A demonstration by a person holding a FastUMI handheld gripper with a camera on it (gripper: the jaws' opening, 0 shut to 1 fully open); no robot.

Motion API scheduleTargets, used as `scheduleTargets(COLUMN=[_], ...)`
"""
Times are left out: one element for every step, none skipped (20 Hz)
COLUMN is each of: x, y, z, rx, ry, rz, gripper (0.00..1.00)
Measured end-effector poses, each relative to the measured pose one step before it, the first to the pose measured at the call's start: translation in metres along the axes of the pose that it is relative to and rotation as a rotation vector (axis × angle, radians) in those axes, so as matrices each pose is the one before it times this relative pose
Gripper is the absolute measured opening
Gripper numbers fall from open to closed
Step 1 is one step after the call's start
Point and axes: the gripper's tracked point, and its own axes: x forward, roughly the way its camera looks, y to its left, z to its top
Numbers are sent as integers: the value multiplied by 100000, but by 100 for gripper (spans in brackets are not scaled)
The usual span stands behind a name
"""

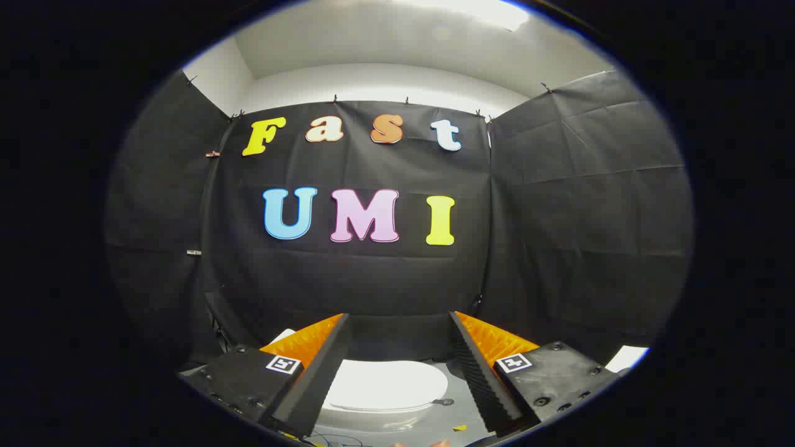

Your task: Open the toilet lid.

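A white toilet stands low ahead on the grey floor, its lid (384,382) lying flat down over the bowl. I see it through the gap between my two fingers. My gripper (399,321) hangs above and in front of it, open wide, with nothing between the fingers. The fingers are well clear of the lid and touch nothing. Part of the bowl's rim (372,415) shows under the lid's near edge.
Black cloth booth walls (348,273) close in behind the toilet and on both sides. A small dark object (442,402) lies on the grey floor right of the lid. White pieces show at the far left (282,336) and far right (626,357).
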Motion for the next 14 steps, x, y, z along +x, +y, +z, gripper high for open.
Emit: scheduleTargets(x=[87,98,198,-67,84,68,-69,-7,-90,8,13,-31,-50,30], y=[109,299,201,38,-6,-144,-110,-121,-51,-124,-258,-184,-155,-83], z=[-132,-239,-249,-55,-24,-112,-28,-196,-16,-23,-54,65,134,168], rx=[-144,-298,-567,-739,-699,-576,-127,-38,190,119,-19,140,318,421], ry=[103,363,298,-32,-118,-148,83,359,150,119,164,-185,-303,-412], rz=[340,424,254,44,-89,-289,-79,-45,-83,-195,-256,-451,-333,-243], gripper=[98,98,98,98,98,98,98,98,98,98,98,98,98,98])
